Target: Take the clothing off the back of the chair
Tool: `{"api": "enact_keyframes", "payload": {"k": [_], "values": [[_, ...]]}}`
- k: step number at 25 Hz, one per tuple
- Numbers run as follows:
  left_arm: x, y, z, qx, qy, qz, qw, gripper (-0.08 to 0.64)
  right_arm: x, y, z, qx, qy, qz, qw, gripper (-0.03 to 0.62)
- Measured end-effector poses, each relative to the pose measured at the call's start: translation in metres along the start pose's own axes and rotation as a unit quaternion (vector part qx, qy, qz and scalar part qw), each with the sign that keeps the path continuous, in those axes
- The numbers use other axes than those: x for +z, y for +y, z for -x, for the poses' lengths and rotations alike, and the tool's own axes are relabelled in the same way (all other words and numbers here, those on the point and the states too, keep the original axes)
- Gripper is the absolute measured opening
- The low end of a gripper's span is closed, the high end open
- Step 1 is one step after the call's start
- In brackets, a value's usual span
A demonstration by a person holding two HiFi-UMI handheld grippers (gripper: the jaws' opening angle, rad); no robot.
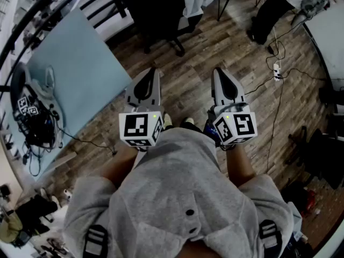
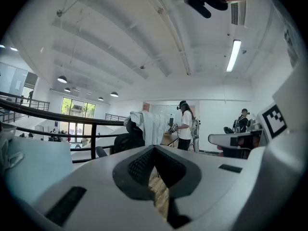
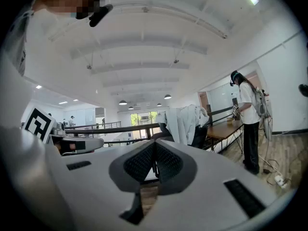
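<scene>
Task not begun: the white cloth garment (image 2: 147, 126) drapes the far black office chair (image 2: 126, 141). The left gripper (image 1: 152, 72) and right gripper (image 1: 221, 72) are both clenched and empty.

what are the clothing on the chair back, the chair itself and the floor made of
Clothing: looks like thin white fabric, matte; it hangs in soft folds over the backrest.
Chair: black and matte, probably plastic or mesh on a wheeled base; too dark to be sure.
Floor: grey-brown planks with grain and seams; real wood or laminate, the look leaves it open.
</scene>
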State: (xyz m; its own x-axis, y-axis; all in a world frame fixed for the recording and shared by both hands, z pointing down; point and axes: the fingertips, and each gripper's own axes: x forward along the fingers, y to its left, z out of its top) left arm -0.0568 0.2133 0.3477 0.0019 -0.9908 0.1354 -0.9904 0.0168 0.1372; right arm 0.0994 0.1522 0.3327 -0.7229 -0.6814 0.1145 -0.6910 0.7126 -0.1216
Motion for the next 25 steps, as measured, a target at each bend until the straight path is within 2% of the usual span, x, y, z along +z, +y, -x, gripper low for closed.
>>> {"api": "enact_keyframes", "payload": {"k": [5,13,25], "values": [[-0.003,0.007,-0.001,0.009,0.005,-0.013,0.9999,0.011,-0.001,0.002,-0.003,-0.001,-0.002,-0.002,1.0,0.014],[-0.001,0.009,-0.003,-0.002,0.001,-0.004,1.0,0.011,0.002,0.007,-0.006,0.005,-0.011,-0.009,1.0,0.014],[-0.001,0.017,0.001,-0.008,-0.003,-0.006,1.0,0.011,-0.006,0.015,-0.006,-0.005,0.002,-0.008,1.0,0.014]]}}
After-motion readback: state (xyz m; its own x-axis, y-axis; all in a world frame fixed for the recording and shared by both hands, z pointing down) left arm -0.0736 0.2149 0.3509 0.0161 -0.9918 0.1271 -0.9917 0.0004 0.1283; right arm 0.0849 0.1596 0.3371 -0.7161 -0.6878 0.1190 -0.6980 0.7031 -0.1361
